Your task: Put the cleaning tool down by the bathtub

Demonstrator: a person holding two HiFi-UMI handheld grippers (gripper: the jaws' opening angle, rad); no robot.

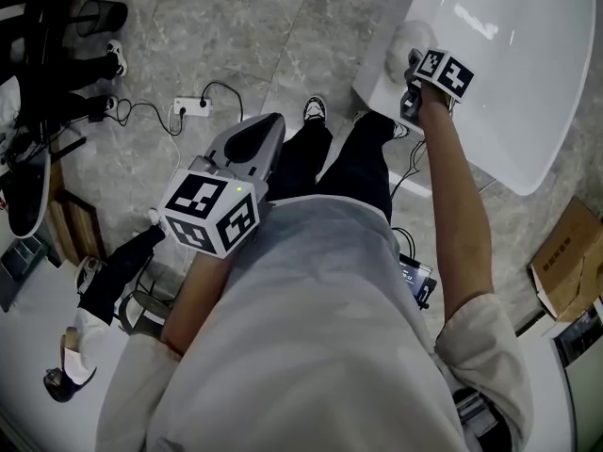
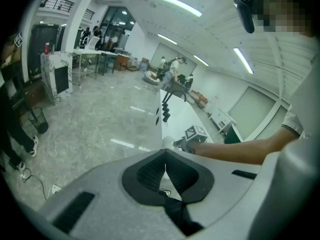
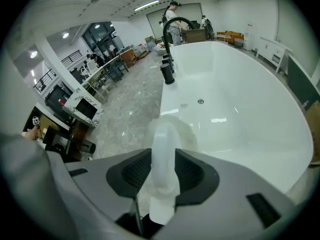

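Two grippers: left gripper point(image 2: 165, 159) shut, empty, at waist. Right gripper point(image 1: 415, 83) pinches white handle of cleaning tool point(image 3: 163, 184), pads snug both sides, fluffy head at bathtub point(image 3: 240, 99) rim. Risk: let go here, tool likely slides off curved rim or tips into tub.

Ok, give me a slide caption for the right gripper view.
White cleaning tool with its handle between the right gripper jaws at the white bathtub rim, black faucet beyond.

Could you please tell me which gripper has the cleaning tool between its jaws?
The right gripper, at the bathtub rim: the white cleaning tool sits between its jaws, while the left gripper's jaws hold nothing.
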